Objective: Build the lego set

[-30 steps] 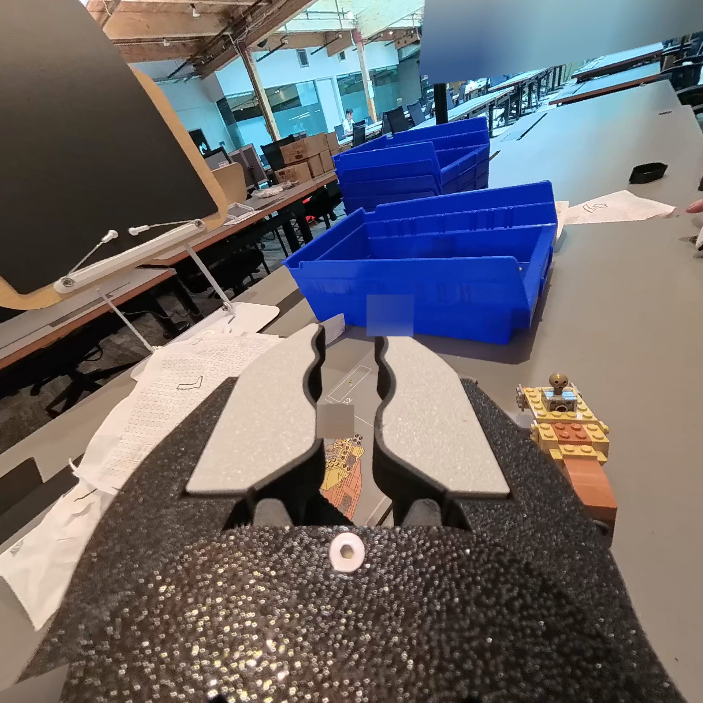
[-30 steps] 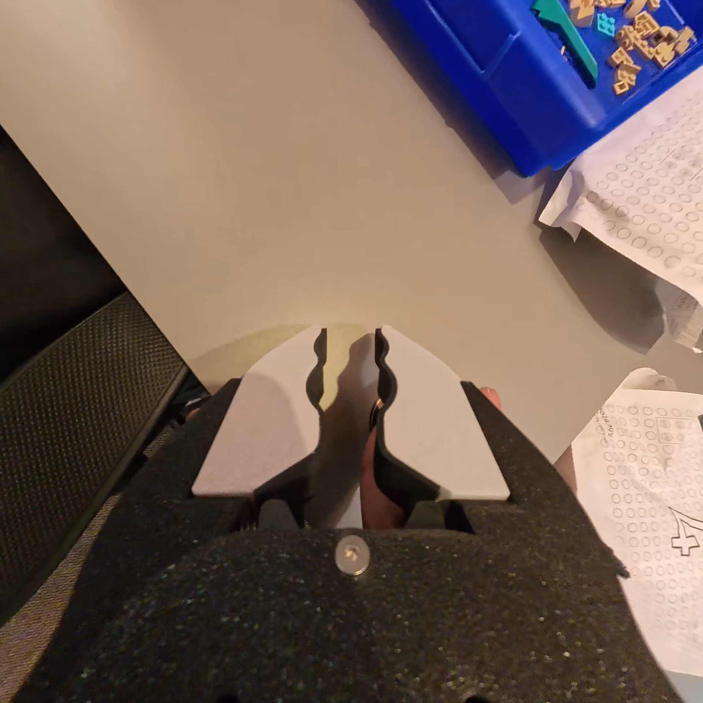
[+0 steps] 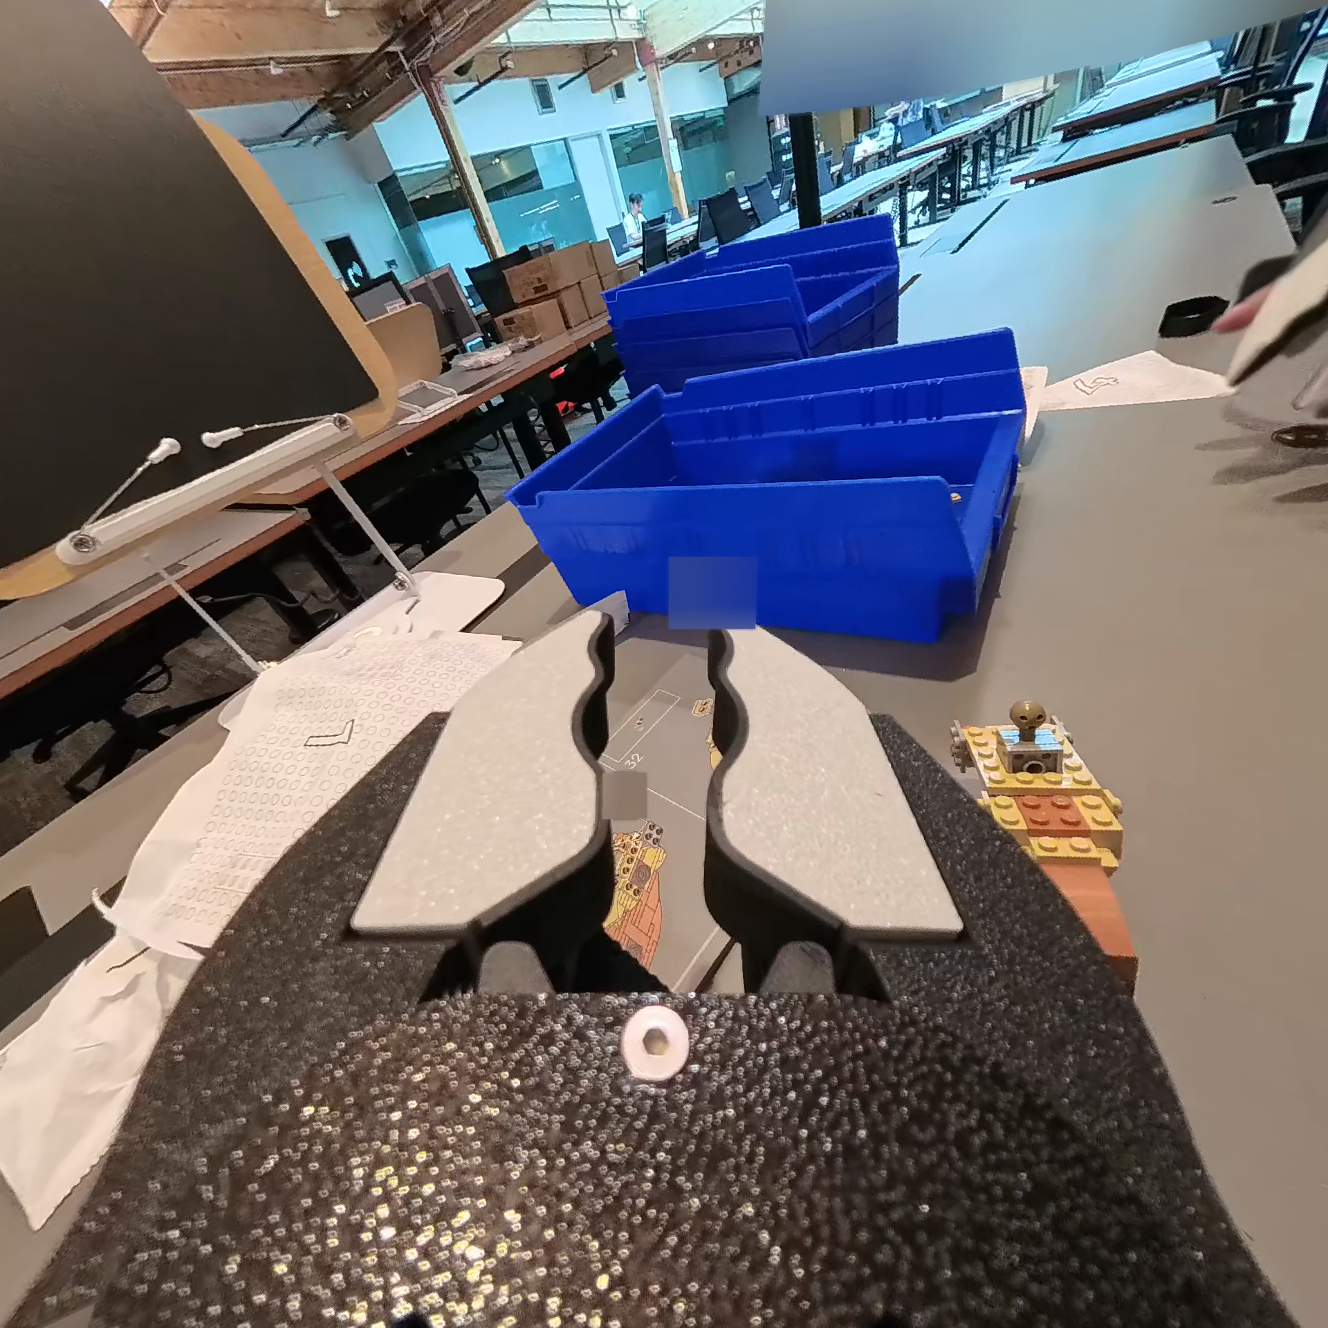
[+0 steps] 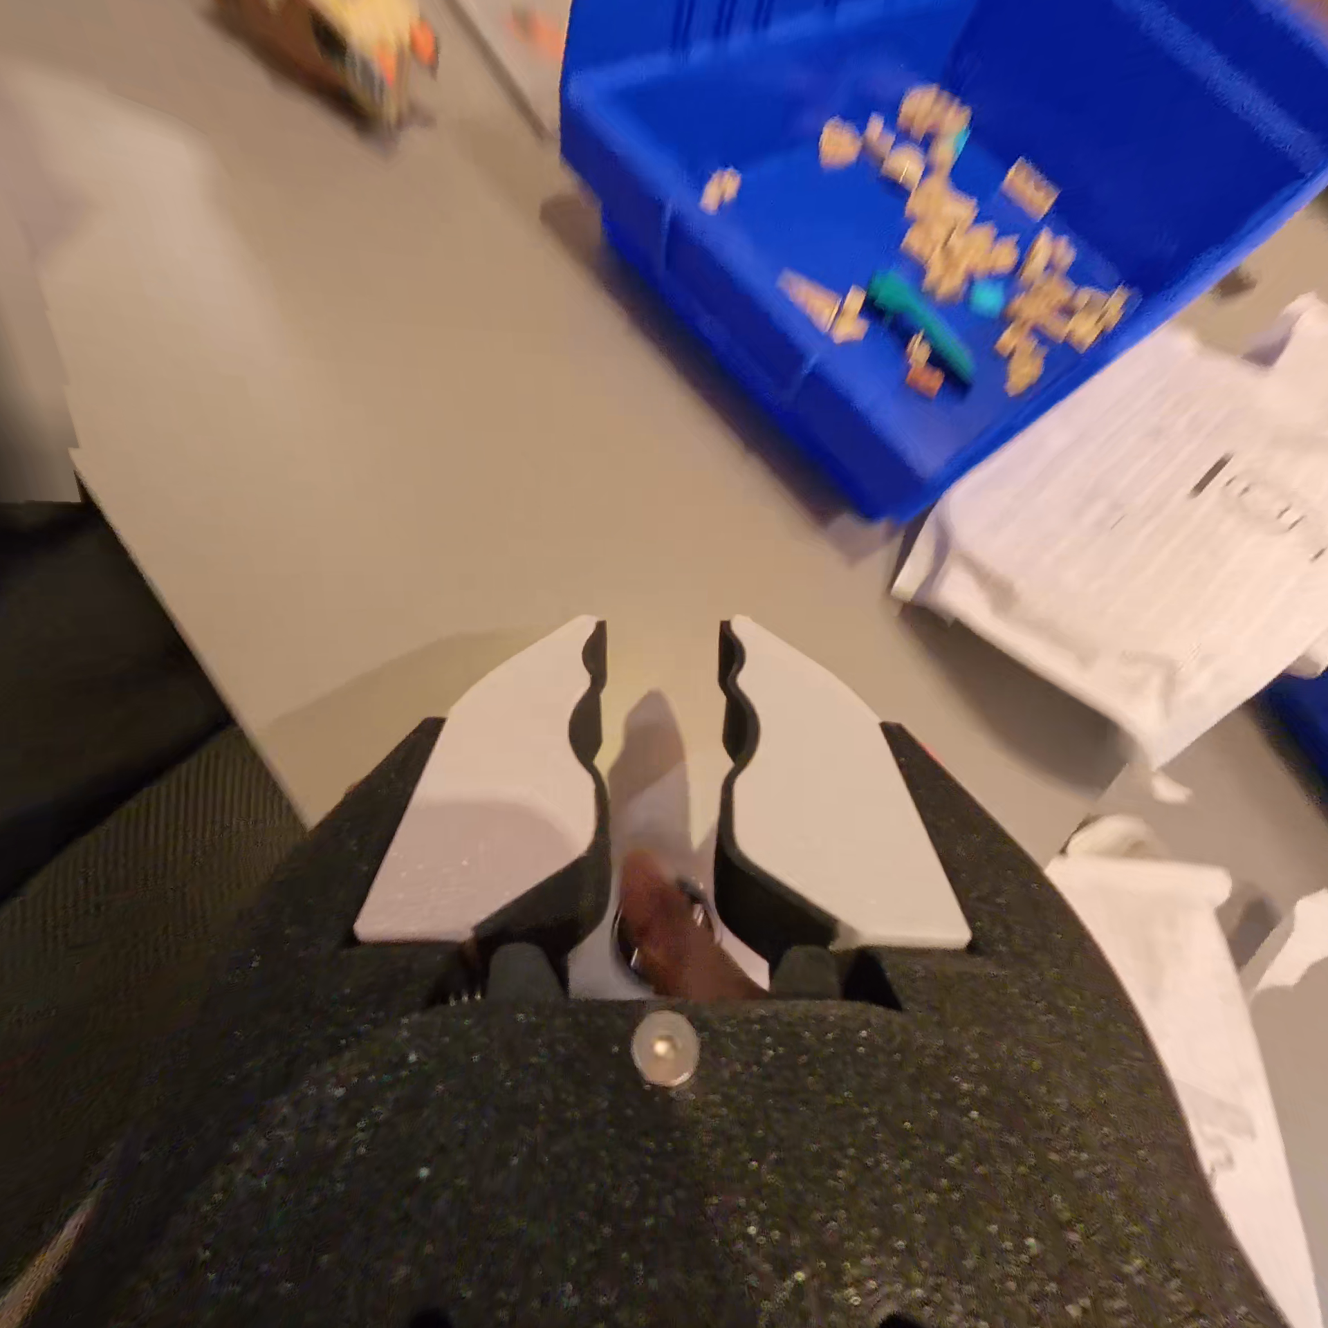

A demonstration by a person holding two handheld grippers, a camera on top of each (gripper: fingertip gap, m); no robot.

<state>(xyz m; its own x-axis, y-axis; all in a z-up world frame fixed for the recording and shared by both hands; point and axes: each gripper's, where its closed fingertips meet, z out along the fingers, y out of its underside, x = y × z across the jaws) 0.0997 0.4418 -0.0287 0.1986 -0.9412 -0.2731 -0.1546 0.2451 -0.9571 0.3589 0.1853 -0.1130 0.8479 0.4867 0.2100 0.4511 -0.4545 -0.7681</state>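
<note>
A: Left hand-held gripper (image 3: 661, 647): released, nothing held, jaws standing apart above the instruction sheet (image 3: 657, 740) on the table (image 3: 1164, 647). To its left, perforated paper sheets (image 3: 302, 762) are noted; straight ahead, a blue bin (image 3: 776, 546); to its right, just beside the gripper body, the partly built lego model (image 3: 1035, 790) is seen resting on the table.

B: Right hand-held gripper (image 4: 662, 632): likewise released and empty. Ahead and to its left, a blurred shape, taken to be the lego model (image 4: 338, 50), is recorded; ahead and to its right, the blue bin (image 4: 718, 302) with loose bricks (image 4: 963, 230) inside.

A: Handling is judged thus: the model is light and stiff, but its plates are only pressed together and could be parted by a twist. The small knob on top is thought fragile. A hold across the long sides of the brown base is advised.

B: The loose bricks are judged small, hard and slippery; a grip on flat opposite faces is preferred.

A: The bin's contents are hidden from the left wrist view, only its walls being shown; they are revealed by the right wrist view alone.

B: The model's studs and layers are resolved only in the left wrist view; the right wrist view is motion-blurred.
</note>
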